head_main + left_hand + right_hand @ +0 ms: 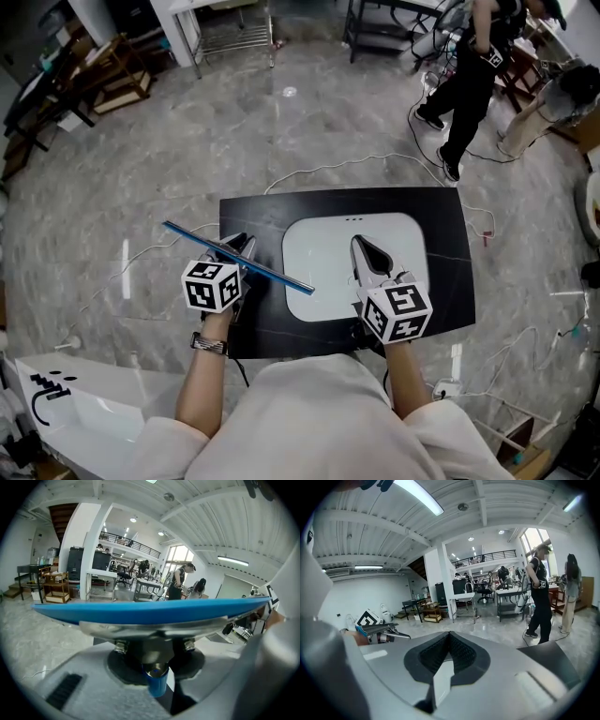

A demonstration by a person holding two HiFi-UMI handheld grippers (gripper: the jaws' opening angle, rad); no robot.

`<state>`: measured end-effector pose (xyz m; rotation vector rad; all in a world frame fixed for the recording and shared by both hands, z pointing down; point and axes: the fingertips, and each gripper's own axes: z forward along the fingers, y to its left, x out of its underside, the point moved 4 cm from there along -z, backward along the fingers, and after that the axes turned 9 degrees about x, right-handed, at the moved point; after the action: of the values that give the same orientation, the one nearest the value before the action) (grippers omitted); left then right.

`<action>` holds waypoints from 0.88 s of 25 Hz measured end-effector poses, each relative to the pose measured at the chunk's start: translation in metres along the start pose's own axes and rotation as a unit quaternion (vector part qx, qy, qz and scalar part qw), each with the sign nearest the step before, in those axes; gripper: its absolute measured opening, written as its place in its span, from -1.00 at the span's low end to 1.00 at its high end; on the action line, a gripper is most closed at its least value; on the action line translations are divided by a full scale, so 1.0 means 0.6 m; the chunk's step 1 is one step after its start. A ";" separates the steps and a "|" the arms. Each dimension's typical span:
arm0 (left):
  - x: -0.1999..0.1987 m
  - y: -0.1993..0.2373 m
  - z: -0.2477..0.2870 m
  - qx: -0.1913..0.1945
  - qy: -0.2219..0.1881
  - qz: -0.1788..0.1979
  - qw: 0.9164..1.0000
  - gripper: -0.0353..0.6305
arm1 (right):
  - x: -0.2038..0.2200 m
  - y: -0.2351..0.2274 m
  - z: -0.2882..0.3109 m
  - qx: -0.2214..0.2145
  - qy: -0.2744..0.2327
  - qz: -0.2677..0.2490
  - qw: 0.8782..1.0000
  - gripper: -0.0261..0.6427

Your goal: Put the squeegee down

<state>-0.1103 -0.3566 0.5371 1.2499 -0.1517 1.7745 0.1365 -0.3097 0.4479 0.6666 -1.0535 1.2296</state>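
The squeegee [273,274] has a long blue rubber blade on a metal frame and a short blue handle [156,684]. My left gripper [238,247] is shut on that handle and holds the blade [150,611] level, crosswise, above the left part of the black table [441,225]. In the head view the blade runs from beyond the table's left edge to the left rim of the white board [403,234]. My right gripper [362,247] hovers over the white board with its jaws together and nothing between them [449,641]. The squeegee also shows at the far left of the right gripper view [386,631].
A person in black [473,75] stands beyond the table at the back right, another is beside them [569,592]. Cables [319,171] trail over the marble floor around the table. A white unit [75,403] sits low left. Metal racks [234,33] stand at the back.
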 end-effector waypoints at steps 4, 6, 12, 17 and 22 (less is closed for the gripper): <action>0.011 0.037 0.030 -0.005 0.014 -0.020 1.000 -0.63 | 0.001 -0.010 0.030 0.008 0.010 0.002 1.000 -0.90; 0.018 0.051 0.044 -0.007 0.022 -0.027 0.999 -0.63 | 0.004 -0.015 0.043 0.010 0.015 0.004 1.000 -0.90; 0.040 0.086 0.083 -0.010 0.044 -0.050 0.998 -0.63 | 0.017 -0.026 0.077 0.012 0.035 0.009 0.999 -0.90; 0.051 0.112 0.109 -0.015 0.060 -0.062 0.996 -0.63 | 0.019 -0.029 0.095 0.014 0.048 0.011 0.999 -0.90; 0.068 0.123 0.133 -0.018 0.078 -0.065 0.995 -0.63 | 0.023 -0.035 0.110 0.014 0.058 0.013 0.998 -0.90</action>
<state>-0.1125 -0.4182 0.6354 1.0674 -0.0115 1.7396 0.1384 -0.3668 0.4895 0.5975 -0.9526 1.2915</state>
